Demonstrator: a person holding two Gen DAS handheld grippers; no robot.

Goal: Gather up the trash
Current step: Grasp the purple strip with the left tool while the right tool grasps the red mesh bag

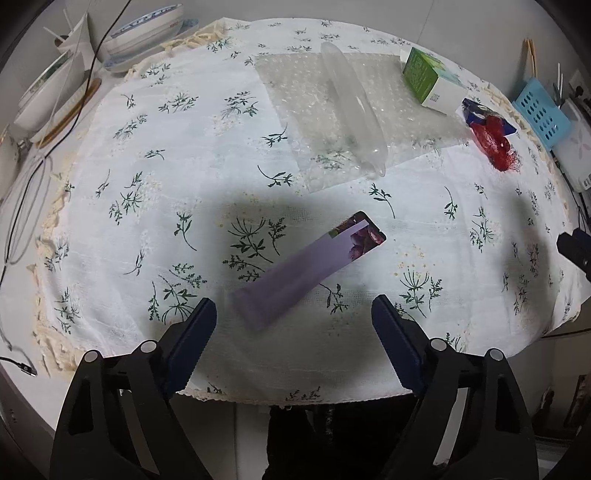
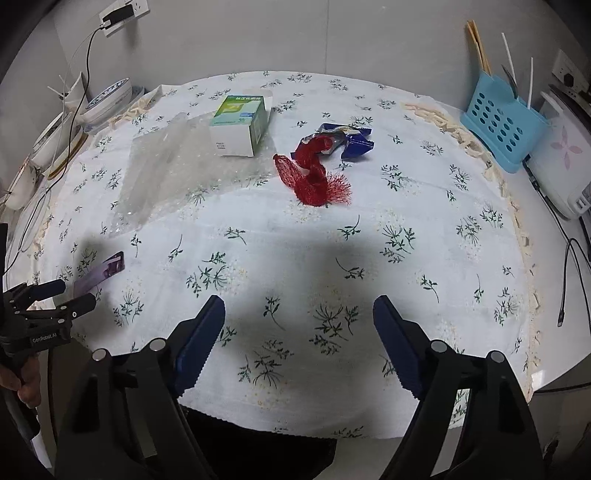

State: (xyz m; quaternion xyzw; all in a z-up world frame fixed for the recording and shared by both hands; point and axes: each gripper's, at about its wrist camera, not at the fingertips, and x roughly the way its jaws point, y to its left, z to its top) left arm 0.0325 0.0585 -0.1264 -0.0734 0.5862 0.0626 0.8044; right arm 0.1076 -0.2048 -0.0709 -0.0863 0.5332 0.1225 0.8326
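Note:
A flat purple wrapper (image 1: 306,273) lies on the floral tablecloth just ahead of my open, empty left gripper (image 1: 293,308); it also shows in the right wrist view (image 2: 99,273). Farther back lie clear bubble wrap (image 1: 321,110) with a clear plastic tube (image 1: 351,107) on it, a green and white box (image 1: 428,79), a blue wrapper (image 1: 480,110) and red mesh netting (image 1: 493,142). My right gripper (image 2: 299,312) is open and empty over the cloth near the front edge, with the red netting (image 2: 312,177), blue wrapper (image 2: 347,142) and box (image 2: 240,125) well ahead.
Stacked bowls and plates (image 1: 144,33) and cables (image 1: 22,206) sit at the left. A blue perforated basket (image 2: 498,129) and a white device (image 2: 565,166) stand at the right. A wall socket with a charger (image 2: 118,14) is at the back left.

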